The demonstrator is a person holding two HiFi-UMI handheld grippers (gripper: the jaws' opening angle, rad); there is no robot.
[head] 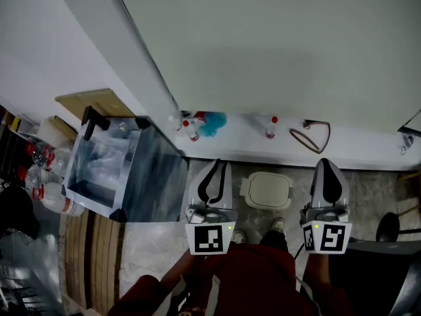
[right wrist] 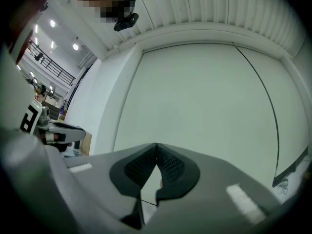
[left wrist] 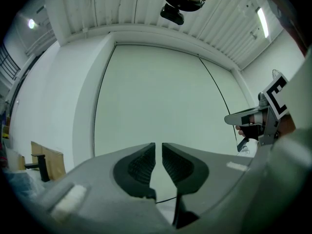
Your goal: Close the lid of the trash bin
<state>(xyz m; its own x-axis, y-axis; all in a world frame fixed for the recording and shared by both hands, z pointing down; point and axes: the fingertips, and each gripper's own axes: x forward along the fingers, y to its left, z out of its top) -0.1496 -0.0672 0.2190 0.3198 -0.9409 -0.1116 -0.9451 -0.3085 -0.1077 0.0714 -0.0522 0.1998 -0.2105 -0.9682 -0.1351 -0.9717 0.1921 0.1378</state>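
White wall [head: 276,51]: fills the upper head view, and both gripper views face it.
Grey stone-patterned floor [head: 375,189]: bare to the right of the bin. Wooden planks [head: 92,242] run along the lower left.
Translucent grey plastic crate with black corners [head: 105,170]: open-topped, on the floor at left, its near wall just beside the left hand-held gripper [head: 219,163]. It bounds movement on that side.
Small cream plastic trash bin [head: 268,189]: on the floor near the wall's foot, between the two hand-held grippers in the head view. Its lid lies flat on top and nothing touches it.
Left hand-held gripper: jaws nearly together with a thin slit between the pads and nothing in it.
Right hand-held gripper [head: 327,161]: pad tips pressed together, empty.
Along the wall's foot: a blue fluffy duster [head: 212,122], two white bottles with red caps [head: 190,129] and [head: 270,128], and a looped dark cable [head: 310,137]. All are behind the bin and apart from it.
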